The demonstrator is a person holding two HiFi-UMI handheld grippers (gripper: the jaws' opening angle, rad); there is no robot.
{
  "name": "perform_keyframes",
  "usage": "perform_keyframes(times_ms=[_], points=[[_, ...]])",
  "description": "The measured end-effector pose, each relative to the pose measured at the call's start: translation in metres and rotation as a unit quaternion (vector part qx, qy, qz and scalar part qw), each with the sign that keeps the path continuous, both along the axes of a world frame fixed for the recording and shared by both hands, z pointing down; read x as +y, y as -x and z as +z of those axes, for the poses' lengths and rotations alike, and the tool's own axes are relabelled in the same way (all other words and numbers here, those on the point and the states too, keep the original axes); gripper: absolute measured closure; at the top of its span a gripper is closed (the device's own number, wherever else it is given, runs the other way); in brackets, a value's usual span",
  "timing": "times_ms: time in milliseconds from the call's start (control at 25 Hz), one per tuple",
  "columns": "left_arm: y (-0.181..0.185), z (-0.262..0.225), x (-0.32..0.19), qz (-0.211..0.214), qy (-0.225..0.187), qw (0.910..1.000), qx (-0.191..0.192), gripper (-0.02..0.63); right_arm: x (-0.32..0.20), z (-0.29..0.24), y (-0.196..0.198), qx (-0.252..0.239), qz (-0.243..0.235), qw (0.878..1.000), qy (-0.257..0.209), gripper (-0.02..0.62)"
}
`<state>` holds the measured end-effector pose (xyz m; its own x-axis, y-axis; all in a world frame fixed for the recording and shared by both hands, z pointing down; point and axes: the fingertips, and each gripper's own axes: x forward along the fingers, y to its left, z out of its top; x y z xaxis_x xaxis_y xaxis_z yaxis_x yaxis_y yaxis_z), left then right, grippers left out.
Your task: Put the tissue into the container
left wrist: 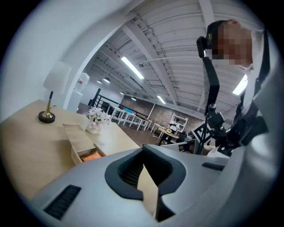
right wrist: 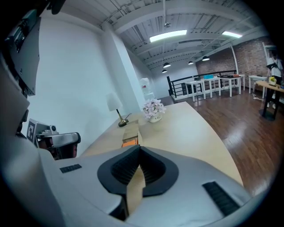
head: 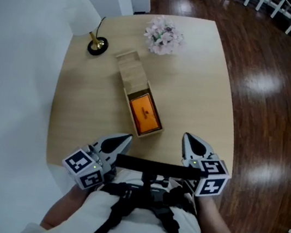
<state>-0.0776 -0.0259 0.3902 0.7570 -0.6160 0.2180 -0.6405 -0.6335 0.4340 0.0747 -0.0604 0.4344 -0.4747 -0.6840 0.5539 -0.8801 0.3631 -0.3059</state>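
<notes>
A long wooden container (head: 130, 71) lies across the middle of the table, its lid slid back over the far part. In the open near end sits an orange packet (head: 145, 113), seemingly the tissue pack. Both grippers hover at the table's near edge, apart from the box. My left gripper (head: 124, 139) is shut and empty, its tip pointing toward the box's near end. My right gripper (head: 187, 139) is shut too, with nothing between its pads. In the left gripper view the container (left wrist: 80, 139) is ahead to the left; in the right gripper view the container (right wrist: 131, 132) is straight ahead.
A vase of pale flowers (head: 163, 35) stands at the table's far edge, and a lamp with a black and brass base (head: 97, 45) at the far left. A white wall runs along the left. Dark wooden floor (head: 269, 106) lies beyond the table's right edge.
</notes>
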Motion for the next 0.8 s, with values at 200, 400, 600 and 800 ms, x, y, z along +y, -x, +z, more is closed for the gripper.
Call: perform_keyframes(times_ms=[200, 400, 600, 800], points=[[-0.004, 0.001, 0.007, 0.012, -0.004, 0.9998, -0.018, 0.614, 0.005, -0.005, 0.004, 0.004, -0.009, 1.0, -0.005, 0.6], [-0.003, 0.0, 0.007, 0.011, -0.022, 0.9994, -0.026, 0.614, 0.008, -0.006, 0.003, 0.003, -0.009, 1.0, -0.008, 0.6], [-0.003, -0.003, 0.01, 0.015, -0.012, 0.9993, -0.031, 0.614, 0.008, -0.007, 0.004, 0.005, -0.01, 1.0, -0.01, 0.6], [-0.003, -0.004, 0.011, 0.017, -0.013, 0.9991, -0.037, 0.614, 0.008, -0.008, 0.004, 0.008, -0.012, 1.0, -0.012, 0.6]])
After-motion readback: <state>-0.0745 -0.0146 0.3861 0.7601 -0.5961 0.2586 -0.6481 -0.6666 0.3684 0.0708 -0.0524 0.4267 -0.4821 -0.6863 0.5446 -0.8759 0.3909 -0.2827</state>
